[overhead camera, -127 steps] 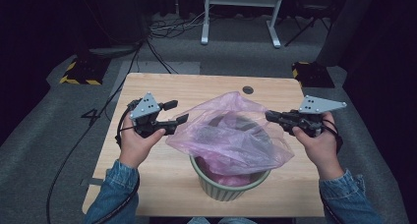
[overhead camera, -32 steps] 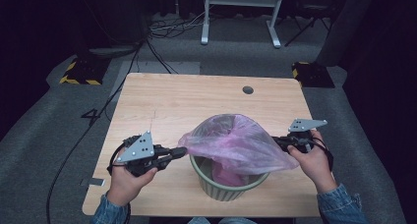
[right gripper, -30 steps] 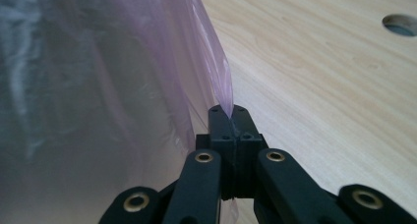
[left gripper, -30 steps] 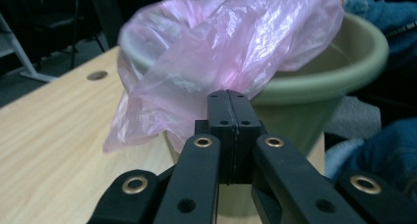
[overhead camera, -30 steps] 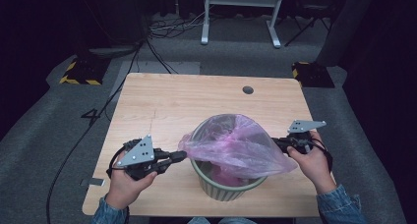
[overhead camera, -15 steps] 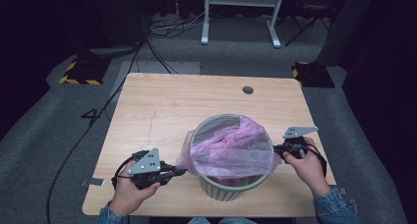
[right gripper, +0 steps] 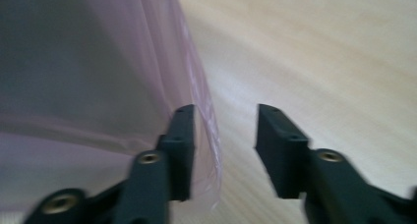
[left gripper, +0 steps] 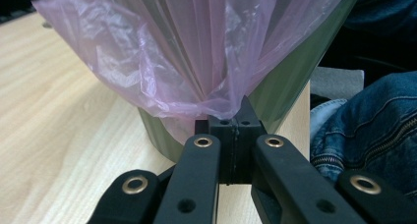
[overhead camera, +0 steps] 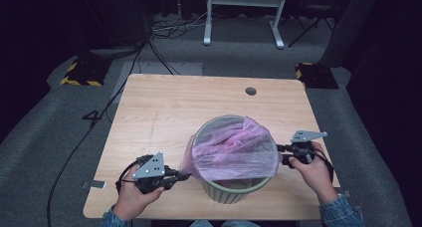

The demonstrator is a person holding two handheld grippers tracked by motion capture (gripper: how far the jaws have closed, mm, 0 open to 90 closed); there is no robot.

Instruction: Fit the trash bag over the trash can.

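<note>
A wooden table (overhead camera: 164, 112) stands on grey carpet (overhead camera: 45, 137), a white metal stand (overhead camera: 244, 8) behind it.

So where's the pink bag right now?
In the high view the pink bag is draped over the rim of the green bin at the table's near edge, between the left gripper, which pinches its edge, and the right gripper.

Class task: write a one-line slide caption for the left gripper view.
Left gripper pinches the pink bag's edge against the green bin on the table.
</note>
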